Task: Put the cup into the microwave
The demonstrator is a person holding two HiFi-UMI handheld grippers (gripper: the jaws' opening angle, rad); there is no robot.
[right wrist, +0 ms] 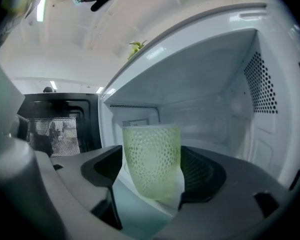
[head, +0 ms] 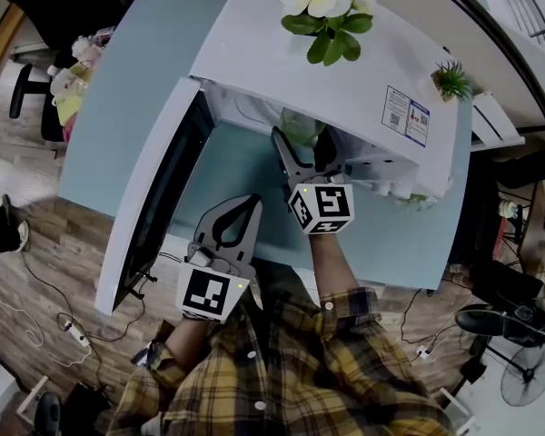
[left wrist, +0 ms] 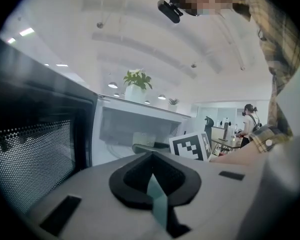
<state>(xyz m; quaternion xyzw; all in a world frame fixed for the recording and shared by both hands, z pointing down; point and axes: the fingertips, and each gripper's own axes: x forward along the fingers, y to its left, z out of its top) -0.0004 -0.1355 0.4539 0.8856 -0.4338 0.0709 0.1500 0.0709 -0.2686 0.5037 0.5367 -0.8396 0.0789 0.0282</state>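
Observation:
The pale green dimpled cup [right wrist: 151,164] stands upright between the jaws of my right gripper [right wrist: 152,176], which is shut on it. In the head view the cup [head: 302,125] and right gripper [head: 300,148] are at the mouth of the white microwave [head: 345,71], with the cup partly hidden under the microwave's top edge. The open cavity [right wrist: 215,109] fills the right gripper view behind the cup. My left gripper [head: 252,203] hangs lower left, near the open door [head: 154,198]. Its jaws [left wrist: 151,156] are shut with nothing in them.
The microwave door [right wrist: 55,129] swings out to the left. A potted white-flowered plant [head: 322,7] and a small green plant [head: 451,80] stand on the microwave's top. The teal table [head: 409,234] ends close to my body. Cables lie on the wooden floor [head: 36,280].

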